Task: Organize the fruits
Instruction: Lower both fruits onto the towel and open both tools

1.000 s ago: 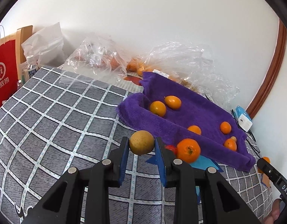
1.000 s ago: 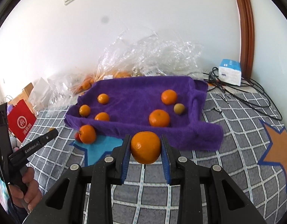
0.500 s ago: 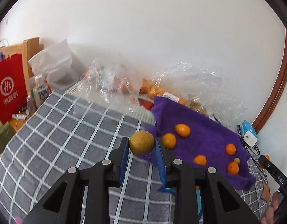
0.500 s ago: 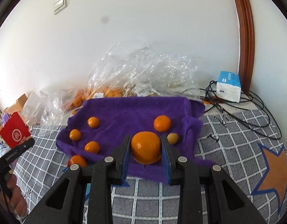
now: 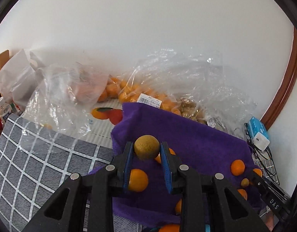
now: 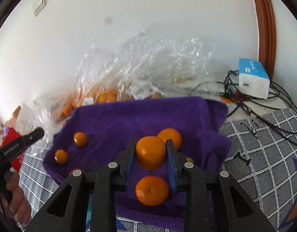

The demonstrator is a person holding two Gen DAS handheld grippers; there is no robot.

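My left gripper (image 5: 146, 152) is shut on a brownish-yellow round fruit (image 5: 146, 146) and holds it above the left part of the purple towel (image 5: 196, 135). An orange (image 5: 137, 179) lies on the towel just under the jaws. My right gripper (image 6: 150, 154) is shut on an orange (image 6: 150, 152) and holds it above the purple towel (image 6: 138, 116). Another orange (image 6: 151, 190) lies on the towel below it, one (image 6: 170, 137) behind it. Smaller oranges (image 6: 80, 139) lie on the towel's left side. The left gripper's tip shows in the right wrist view (image 6: 35, 134).
Clear plastic bags with more oranges (image 5: 129, 94) lie behind the towel against the white wall. A blue-white box (image 6: 252, 81) and black cables (image 6: 264, 114) sit at the right. A grey checked cloth (image 5: 32, 154) covers the table. A red bag (image 6: 11, 135) stands at the left.
Both grippers have moved forward with their fruit, from in front of the towel's near edge to above the towel. The towel and bags now look nearer.
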